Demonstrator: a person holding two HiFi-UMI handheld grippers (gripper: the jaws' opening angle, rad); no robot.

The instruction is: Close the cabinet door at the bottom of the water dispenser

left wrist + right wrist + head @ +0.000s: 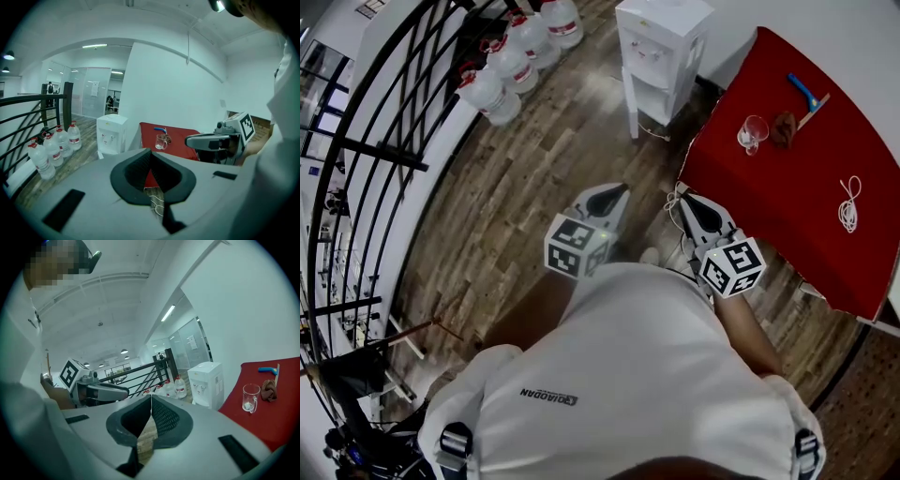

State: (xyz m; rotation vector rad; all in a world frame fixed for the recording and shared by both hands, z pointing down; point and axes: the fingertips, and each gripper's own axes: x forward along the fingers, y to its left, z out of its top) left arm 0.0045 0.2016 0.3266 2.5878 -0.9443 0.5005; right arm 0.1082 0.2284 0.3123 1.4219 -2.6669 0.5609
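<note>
White cabinet door point(631, 108) at the foot of the boxy white water dispenser point(664, 47): hangs open, swung out sideways. Stands well apart from both grippers, across brown wooden plank floor point(534, 178), just beside a red-clothed table point(787, 197) bearing a clear glass mug point(752, 133). Left gripper point(619, 190) and right gripper point(682, 200): jaws pinched together, nothing between.

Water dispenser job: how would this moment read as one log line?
water dispenser: far ahead | cabinet door: open | left tongs: shut, empty | right tongs: shut, empty
</note>
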